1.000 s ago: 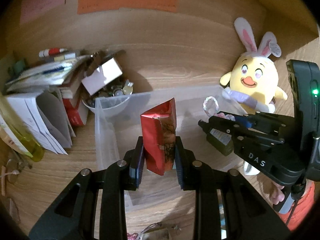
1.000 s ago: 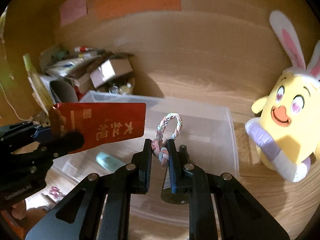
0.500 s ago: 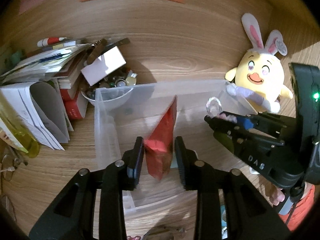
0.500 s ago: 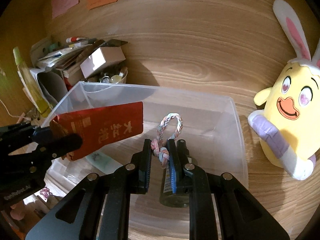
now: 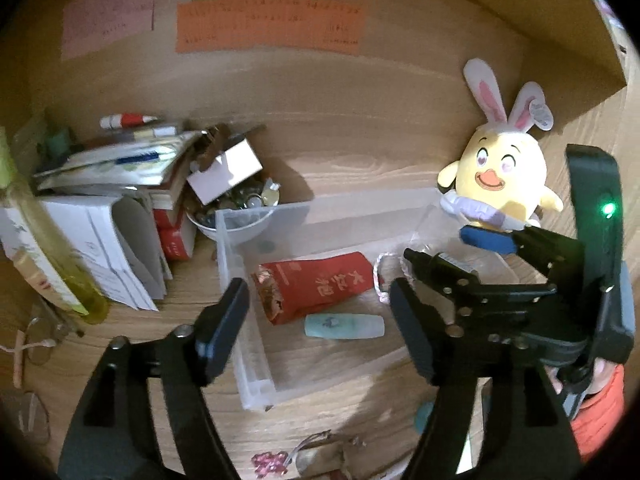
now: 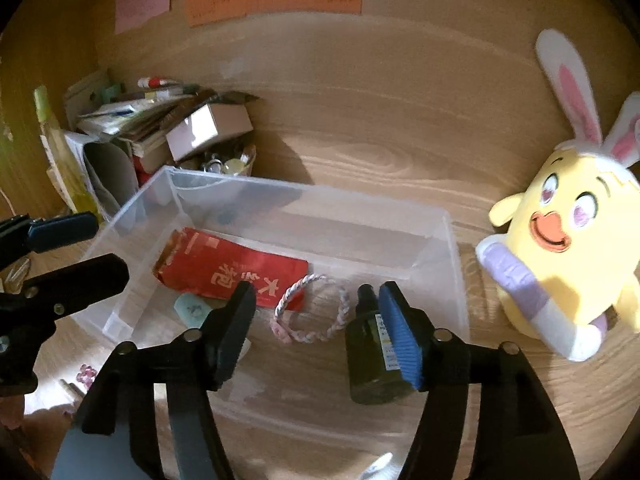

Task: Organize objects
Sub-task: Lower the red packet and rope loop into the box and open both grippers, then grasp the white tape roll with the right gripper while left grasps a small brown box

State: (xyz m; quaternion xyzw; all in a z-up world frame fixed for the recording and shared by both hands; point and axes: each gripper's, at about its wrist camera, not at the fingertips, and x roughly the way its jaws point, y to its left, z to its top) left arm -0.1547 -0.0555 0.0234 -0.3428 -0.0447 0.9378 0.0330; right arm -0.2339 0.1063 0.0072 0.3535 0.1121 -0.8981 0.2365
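Observation:
A clear plastic bin (image 5: 236, 240) (image 6: 452, 248) sits on the wooden desk. Inside it lie a red packet (image 5: 320, 284) (image 6: 236, 268), a braided bracelet (image 6: 308, 320) (image 5: 378, 276), a pale teal tube (image 5: 344, 326) (image 6: 192, 308) and a dark green bottle (image 6: 368, 364). My left gripper (image 5: 320, 320) is open and empty above the bin's near edge. My right gripper (image 6: 320, 328) is open and empty over the bracelet, with the bottle beside its right finger.
A yellow bunny-eared plush (image 5: 500, 184) (image 6: 560, 252) stands right of the bin. A pile of books, papers and a bowl of small items (image 5: 224, 200) is left of it, with a yellow-green bottle (image 5: 48, 248). Trinkets (image 5: 272, 460) lie at the front.
Both grippers opened. The red packet dropped from the left gripper and lies flat in the bin. The bracelet dropped from the right gripper onto the bin floor.

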